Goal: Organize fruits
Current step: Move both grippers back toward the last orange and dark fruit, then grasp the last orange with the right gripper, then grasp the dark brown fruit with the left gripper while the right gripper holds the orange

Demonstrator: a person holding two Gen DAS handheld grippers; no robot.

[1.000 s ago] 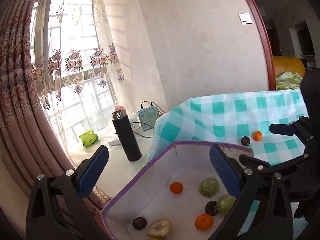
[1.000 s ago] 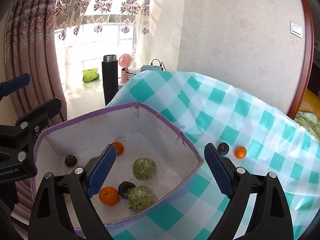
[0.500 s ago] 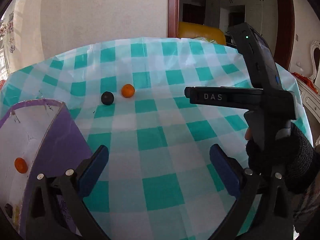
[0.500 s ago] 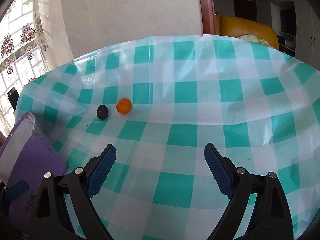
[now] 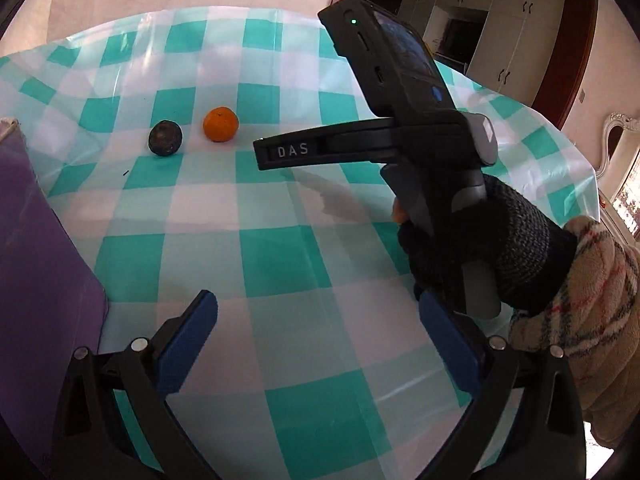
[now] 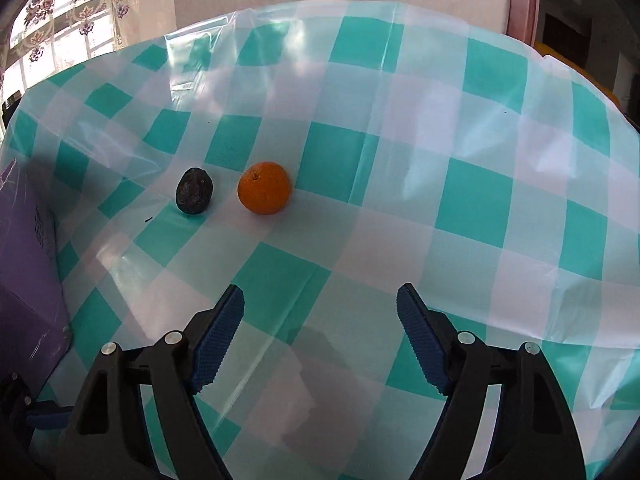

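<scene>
The checked teal-and-white tablecloth (image 6: 472, 200) filled both views, its plastic surface glossy and rippled, and at the left edge stood the purple box (image 5: 36, 264), only its outer wall showing from here. Over the cloth on the right side of the left wrist view hung the right gripper (image 6: 320, 336), gripped by a gloved hand (image 5: 480, 248) in a plaid sleeve (image 5: 592, 320); its jaws had just been closing from wide to about half open, with nothing between them, only bare cloth. The left gripper (image 5: 316, 344) stood wide open and empty too, low over the cloth near the box. Well ahead of both tools lay the two loose fruits, the orange (image 6: 264, 188) and, just beside it on the box side but apart from it, the dark wrinkled fruit (image 6: 195, 196). The step in hand looked like the right gripper's reach for the orange, the nearer to its line. To do it well the jaws probably needed to stay wider than the fruit until the pads straddled its middle, come in low and level, and close gently, since a round fruit on slick plastic could roll off or knock its dark neighbour
</scene>
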